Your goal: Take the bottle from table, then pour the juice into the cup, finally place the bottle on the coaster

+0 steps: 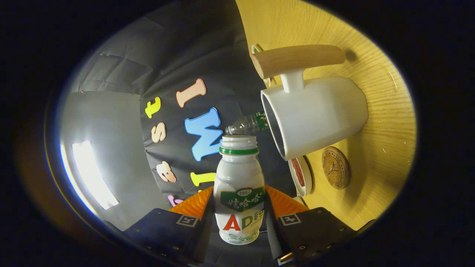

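Observation:
My gripper (239, 207) is shut on a small white juice bottle (239, 193) with a green neck ring and an open mouth; both fingers press its sides. The whole view is rolled sideways, so the wooden table (374, 174) stands to the right. The bottle's mouth lies just short of the rim of a white cup (315, 115) with a wooden handle (297, 59). A round brown cork coaster (336, 167) lies on the table past the cup's base. No juice is visible in the air.
A clear plastic bottle (246, 125) with a green label lies beyond the cup's rim. A small white dish (300, 176) with a red inside sits next to the coaster. Black cloth wall stands behind.

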Available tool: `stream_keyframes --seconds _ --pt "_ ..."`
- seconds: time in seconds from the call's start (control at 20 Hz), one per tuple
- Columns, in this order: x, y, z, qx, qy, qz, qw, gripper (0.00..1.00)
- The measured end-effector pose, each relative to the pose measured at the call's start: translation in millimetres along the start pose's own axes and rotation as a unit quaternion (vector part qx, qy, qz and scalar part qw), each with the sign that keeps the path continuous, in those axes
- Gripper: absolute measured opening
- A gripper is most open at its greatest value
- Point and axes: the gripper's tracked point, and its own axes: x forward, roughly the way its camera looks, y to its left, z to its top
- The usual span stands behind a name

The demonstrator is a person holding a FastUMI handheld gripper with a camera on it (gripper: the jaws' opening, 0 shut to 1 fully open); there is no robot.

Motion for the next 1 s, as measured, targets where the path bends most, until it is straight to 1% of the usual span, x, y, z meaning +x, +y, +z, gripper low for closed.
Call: stream_keyframes --seconds 0.15,0.45,0.55,0.8,1.0 --pt "0.0 -0.9 -0.1 -0.011 0.005 -0.001 1.000 0.64" --pt "-1.5 -12.7 3.8 -0.073 0.004 -0.022 0.997 0.64" --pt "-0.5 -20.4 3.1 -0.113 0.006 -0.038 0.993 0.64" --pt "-2.9 -28.2 7.3 -0.180 0.009 -0.047 0.983 0.64" --pt "-0.5 -26.8 2.7 -0.259 0.017 -0.059 0.964 0.65"
